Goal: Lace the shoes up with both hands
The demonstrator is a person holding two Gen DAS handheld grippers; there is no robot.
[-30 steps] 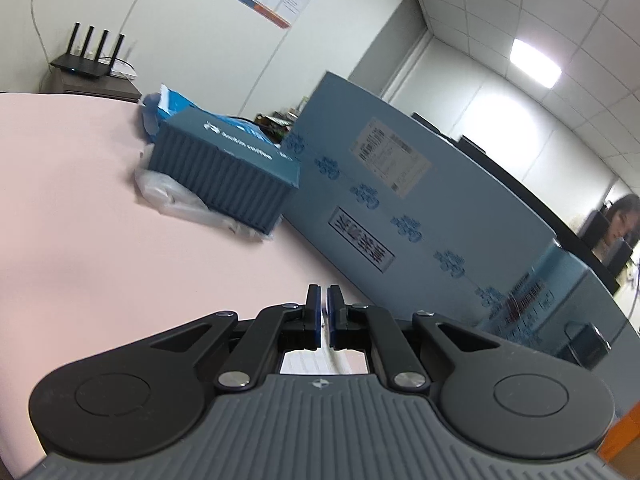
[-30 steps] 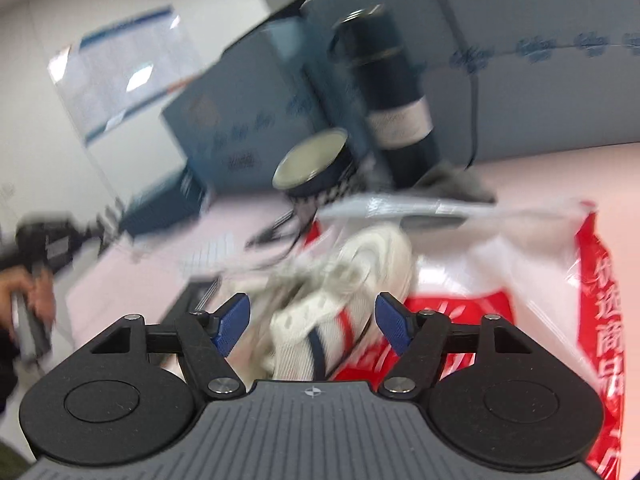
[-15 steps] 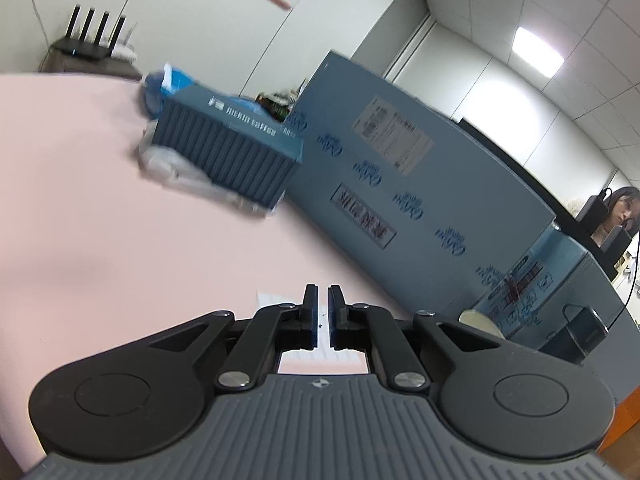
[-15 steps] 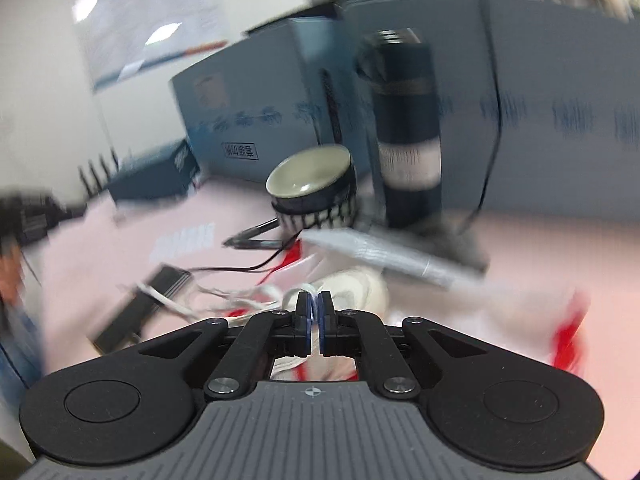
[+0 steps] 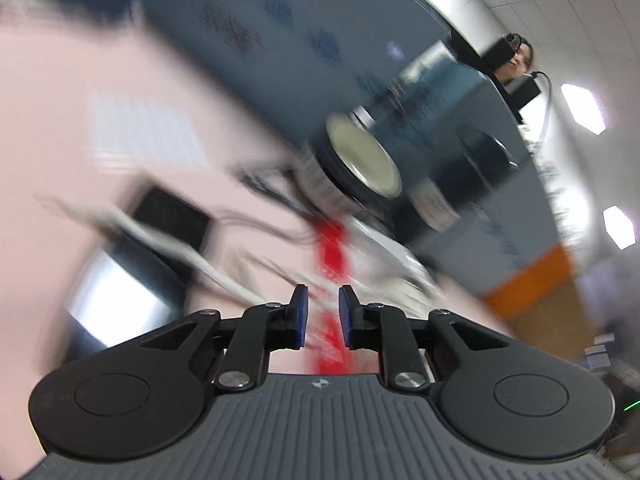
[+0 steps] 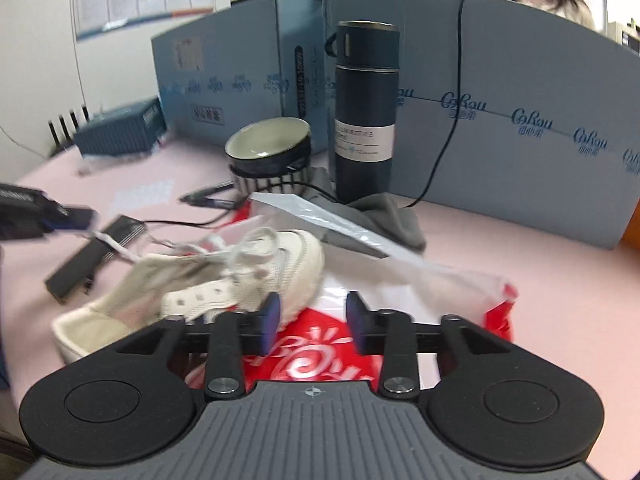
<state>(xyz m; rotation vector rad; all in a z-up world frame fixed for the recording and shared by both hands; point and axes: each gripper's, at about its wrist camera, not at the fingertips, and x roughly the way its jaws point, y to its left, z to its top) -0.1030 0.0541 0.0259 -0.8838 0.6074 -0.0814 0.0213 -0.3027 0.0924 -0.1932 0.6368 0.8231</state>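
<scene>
One shoe: a cream low-top sneaker lies on the pink table, toe on a red-and-white plastic bag, heel opening toward the near left.
Laces: white flat cord, bunched loosely over the tongue, with one end trailing left across a black flat device; the eyelet strip on the near side looks mostly unthreaded.
Weight and feel: I judge the shoe light, its upper soft enough to fold under a pinch, the sole firmer; the lace is limp and thin and would slide out of a slack grip.
Where to hold: probably the lace close to its stiff tip for threading, with the other hand steadying the eyelet edge or the sole wall.
Right gripper: jaws opening, a moderate gap, nothing between them; it hovers just beside the toe, above the bag.
Left gripper: jaws opening, only a narrow gap, apparently empty, though the blurred view leaves this unsure; it points toward the white cord.
Hazards: a bowl and a tall dark flask stand near behind, with thin black cables just beside the trailing lace.
</scene>
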